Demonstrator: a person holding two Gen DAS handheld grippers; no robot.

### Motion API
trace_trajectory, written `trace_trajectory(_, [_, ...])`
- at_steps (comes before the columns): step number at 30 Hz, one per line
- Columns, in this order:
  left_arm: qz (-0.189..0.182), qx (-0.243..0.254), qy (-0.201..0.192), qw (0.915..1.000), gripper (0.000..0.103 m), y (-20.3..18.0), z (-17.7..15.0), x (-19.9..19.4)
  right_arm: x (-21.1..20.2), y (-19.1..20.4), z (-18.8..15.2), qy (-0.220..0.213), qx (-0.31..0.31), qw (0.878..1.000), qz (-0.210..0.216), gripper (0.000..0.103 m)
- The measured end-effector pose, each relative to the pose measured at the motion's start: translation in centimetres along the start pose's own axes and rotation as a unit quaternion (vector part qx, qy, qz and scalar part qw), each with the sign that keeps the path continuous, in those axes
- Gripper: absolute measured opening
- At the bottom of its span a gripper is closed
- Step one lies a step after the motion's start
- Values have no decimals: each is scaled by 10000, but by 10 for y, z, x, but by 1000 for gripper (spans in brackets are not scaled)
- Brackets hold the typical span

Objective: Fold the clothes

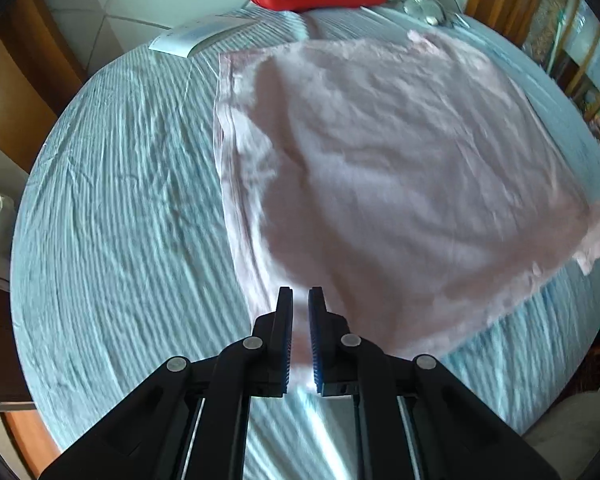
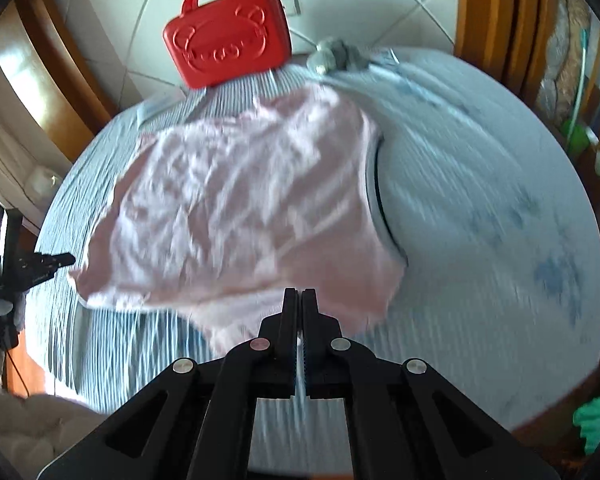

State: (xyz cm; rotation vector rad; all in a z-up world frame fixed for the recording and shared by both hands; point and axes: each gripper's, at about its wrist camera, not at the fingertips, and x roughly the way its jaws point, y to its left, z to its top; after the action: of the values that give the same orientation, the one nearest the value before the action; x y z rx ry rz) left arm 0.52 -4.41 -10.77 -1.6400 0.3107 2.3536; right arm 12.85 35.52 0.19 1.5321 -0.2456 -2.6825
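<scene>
The pink garment [image 1: 380, 168] lies spread on the striped blue tablecloth [image 1: 120, 200], its near hem lifted. The left gripper [image 1: 300, 300] pinches the hem at six o'clock; the right gripper [image 2: 299, 300] is clamped on the cloth edge too. At twelve o'clock stands a red case [image 2: 228, 44].

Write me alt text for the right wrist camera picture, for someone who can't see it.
A black two-finger tool is shut on the near edge of a pale pink garment that lies on a round table with a light blue striped cloth. A red bear-embossed case stands at the table's far edge, against a white tiled wall. The picture is motion-blurred.
</scene>
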Motion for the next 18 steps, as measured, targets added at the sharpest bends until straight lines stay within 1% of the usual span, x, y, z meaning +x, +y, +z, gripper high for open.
trace_trajectory(2, [-59,-30,-73,10000,7,8,13,3,22,-3,30,-42,-100,9999,-11,1])
trace_trajectory(3, [-88,-45,-109,9999,7,12,20,5,35,-2,43,4,-143,9999,-44,1])
trace_trajectory(4, [-118,-58,-147,9998,7,17,26,6,46,-3,52,64,-205,9997,-106,1])
trace_trajectory(5, [-169,-42,-203,9996,7,24,25,7,55,-2,57,134,-259,9995,-131,1])
trace_trajectory(6, [-227,-32,-237,9995,7,31,21,3,63,-3,63,201,-282,9993,-128,1])
trace_trajectory(7, [-239,-55,-219,9995,10,34,15,1,69,-6,66,233,-281,9993,-122,1])
trace_trajectory(8, [-252,-77,-202,9994,19,38,9,0,75,-9,69,264,-280,9992,-117,1])
trace_trajectory(9, [-263,-98,-183,9994,26,41,2,-1,80,-11,71,296,-276,9991,-112,1])
trace_trajectory(10, [-248,-108,-141,9995,36,42,-10,-5,84,-13,73,329,-261,9991,-115,1])
trace_trajectory(11, [-236,-119,-99,9996,40,44,-21,-9,86,-14,75,349,-256,9990,-122,1])
trace_trajectory(14, [-195,-185,63,9996,41,43,-41,-14,88,-15,74,380,-267,9989,-88,1])
trace_trajectory(18, [-122,-213,155,9996,44,39,-61,-14,85,-16,72,392,-269,9988,-69,1])
